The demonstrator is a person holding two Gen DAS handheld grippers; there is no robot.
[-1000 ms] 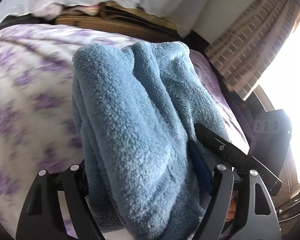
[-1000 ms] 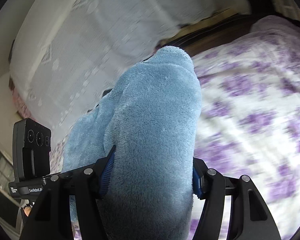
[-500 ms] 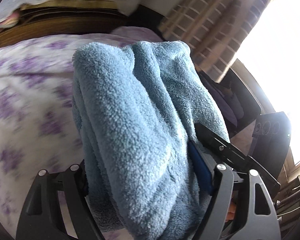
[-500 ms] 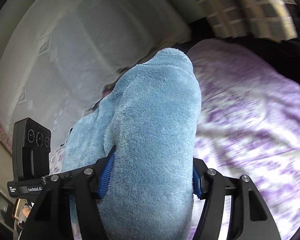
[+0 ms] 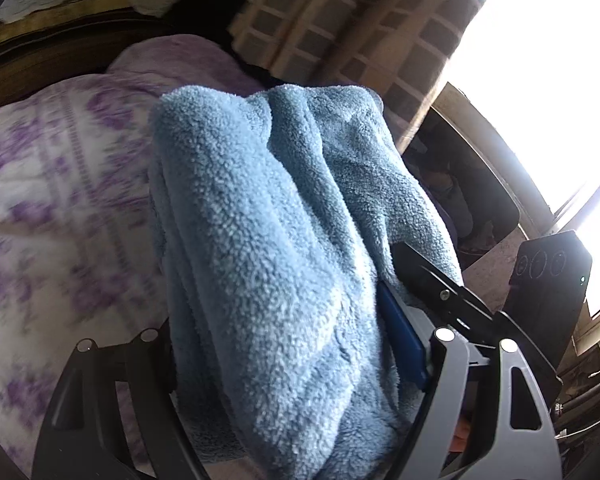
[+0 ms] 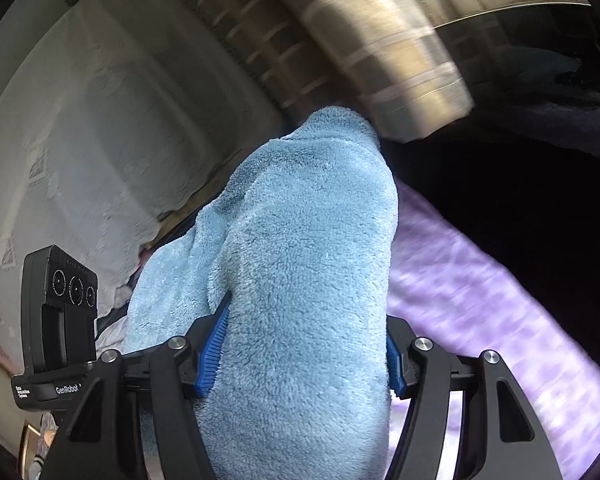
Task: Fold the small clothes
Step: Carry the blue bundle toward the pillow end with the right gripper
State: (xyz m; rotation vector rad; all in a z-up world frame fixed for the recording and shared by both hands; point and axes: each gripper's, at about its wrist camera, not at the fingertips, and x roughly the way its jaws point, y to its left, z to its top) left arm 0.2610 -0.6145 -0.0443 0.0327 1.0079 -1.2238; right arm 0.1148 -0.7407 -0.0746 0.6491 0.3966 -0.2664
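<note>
- we see a light blue fleece garment [image 5: 284, 264], thick and nubbly, bunched into long soft folds that fill the middle of the left wrist view.
- our left hand-held gripper [image 5: 296, 360] is clenched on the garment, cloth spilling over its fingers toward 6 o'clock.
- in the right wrist view the same garment [image 6: 304, 280] rises as a rounded hump toward 12 o'clock.
- our right hand-held gripper [image 6: 300, 360] grasps it between blue pads [image 6: 212, 352].
- the garment is held above the bed [image 5: 60, 200], whose white cover with purple flowers lies at 9 o'clock.
- a checked curtain [image 5: 340, 28] hangs at 1 o'clock.
</note>
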